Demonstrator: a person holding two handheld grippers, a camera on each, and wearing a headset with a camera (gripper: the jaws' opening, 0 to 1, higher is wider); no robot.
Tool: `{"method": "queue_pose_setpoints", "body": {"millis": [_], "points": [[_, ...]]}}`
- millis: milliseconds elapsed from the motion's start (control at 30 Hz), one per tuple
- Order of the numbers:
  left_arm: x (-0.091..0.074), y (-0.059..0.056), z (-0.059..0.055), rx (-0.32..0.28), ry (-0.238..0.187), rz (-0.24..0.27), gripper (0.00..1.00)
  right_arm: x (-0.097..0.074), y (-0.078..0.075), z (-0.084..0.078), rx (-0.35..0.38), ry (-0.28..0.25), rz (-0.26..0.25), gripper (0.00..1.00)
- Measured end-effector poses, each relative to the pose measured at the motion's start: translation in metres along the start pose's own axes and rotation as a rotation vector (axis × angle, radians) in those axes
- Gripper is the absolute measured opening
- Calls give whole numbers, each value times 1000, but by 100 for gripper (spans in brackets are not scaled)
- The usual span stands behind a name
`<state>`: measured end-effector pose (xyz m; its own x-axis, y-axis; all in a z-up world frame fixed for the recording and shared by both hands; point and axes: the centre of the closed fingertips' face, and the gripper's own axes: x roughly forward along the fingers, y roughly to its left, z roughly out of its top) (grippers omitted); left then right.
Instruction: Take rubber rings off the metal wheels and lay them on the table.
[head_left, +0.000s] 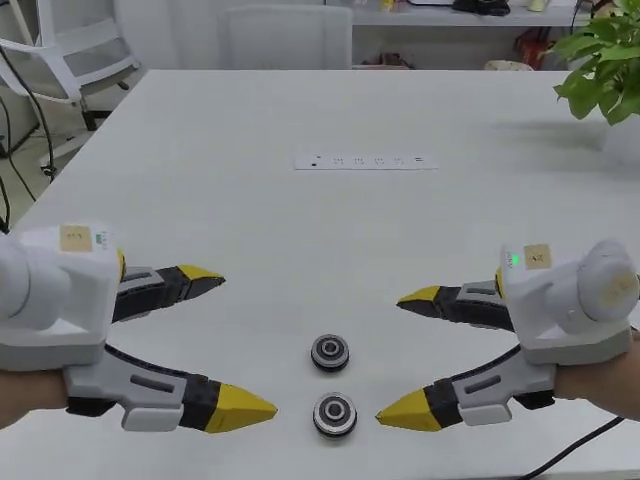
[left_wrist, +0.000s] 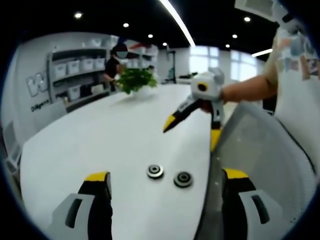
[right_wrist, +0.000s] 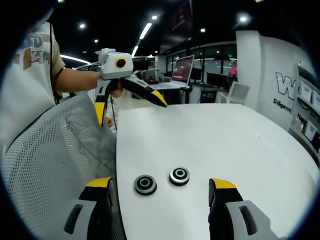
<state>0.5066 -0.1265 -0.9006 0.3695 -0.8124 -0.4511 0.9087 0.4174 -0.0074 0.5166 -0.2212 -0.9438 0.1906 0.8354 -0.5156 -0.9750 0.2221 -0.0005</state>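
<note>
Our left claw (head_left: 245, 344) at nine o'clock and right claw (head_left: 390, 357) at three have white bodies, grey-black jaws and yellow tips; we wear a printed pale T-shirt (right_wrist: 30, 65).

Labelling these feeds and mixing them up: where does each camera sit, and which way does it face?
Head view: on the headset, facing forward and down at the table; left hand-held gripper and right hand-held gripper, both open, flank two wheels.
Left gripper view: on the left hand-held gripper, facing across the wheels toward the right one; own jaws and a forearm show.
Right gripper view: mirrored, facing the left one; own jaws and a forearm show.
Shared: both wheels, in all three.
</note>
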Motion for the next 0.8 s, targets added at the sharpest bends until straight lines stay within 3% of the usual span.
{"method": "queue_pose_setpoints", "body": {"millis": [800], "points": [[46,-21,-28,26,118,-152,72,33,10,-33,-47,124,128,55]]}}
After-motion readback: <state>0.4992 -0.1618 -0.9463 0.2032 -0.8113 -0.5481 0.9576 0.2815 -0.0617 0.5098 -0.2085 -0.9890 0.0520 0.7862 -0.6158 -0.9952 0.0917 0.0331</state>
